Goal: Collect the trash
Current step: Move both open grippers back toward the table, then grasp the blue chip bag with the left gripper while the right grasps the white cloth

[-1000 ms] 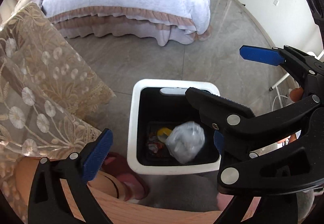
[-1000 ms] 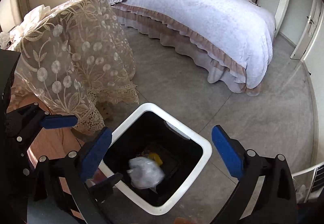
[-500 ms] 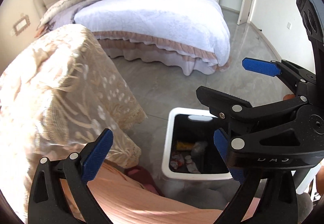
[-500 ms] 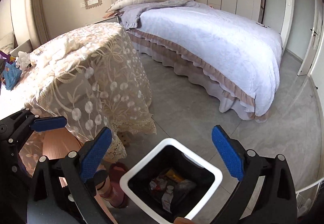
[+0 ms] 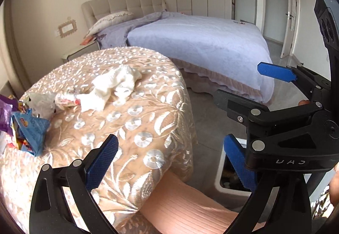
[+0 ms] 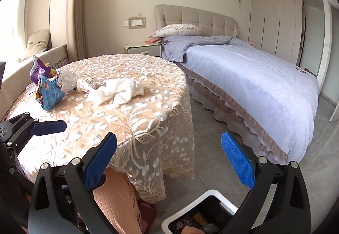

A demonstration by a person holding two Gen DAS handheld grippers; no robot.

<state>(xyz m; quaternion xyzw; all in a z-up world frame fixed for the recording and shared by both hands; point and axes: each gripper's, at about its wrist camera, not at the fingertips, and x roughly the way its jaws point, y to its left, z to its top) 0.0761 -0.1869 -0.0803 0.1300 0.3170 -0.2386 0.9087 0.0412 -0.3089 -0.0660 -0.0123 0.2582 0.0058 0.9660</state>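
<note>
A round table with a lace cloth (image 5: 131,119) (image 6: 135,107) holds trash: a crumpled white tissue (image 5: 112,88) (image 6: 118,91), a small printed wrapper (image 5: 65,99) (image 6: 84,83), a clear plastic wad (image 5: 41,101) (image 6: 67,79), a blue snack bag (image 5: 31,130) (image 6: 49,94) and a purple bag (image 6: 39,68). The white trash bin (image 5: 220,172) (image 6: 190,208) stands on the floor at lower right, with trash inside. My left gripper (image 5: 169,162) is open and empty above the table's near edge. My right gripper (image 6: 167,162) is open and empty above the bin; it also shows in the left wrist view (image 5: 250,86).
A large bed with a pale blue cover (image 6: 254,77) lies behind the table. A nightstand (image 6: 144,48) stands by the headboard. A sofa seat (image 6: 31,58) is at the left. The person's leg in peach trousers (image 5: 186,206) is below the grippers. Grey floor (image 6: 211,128) runs between table and bed.
Both grippers have lifted and swung left from over the bin toward the table. A clear plastic wad that was falling into the bin now lies inside it. Both stayed open.
</note>
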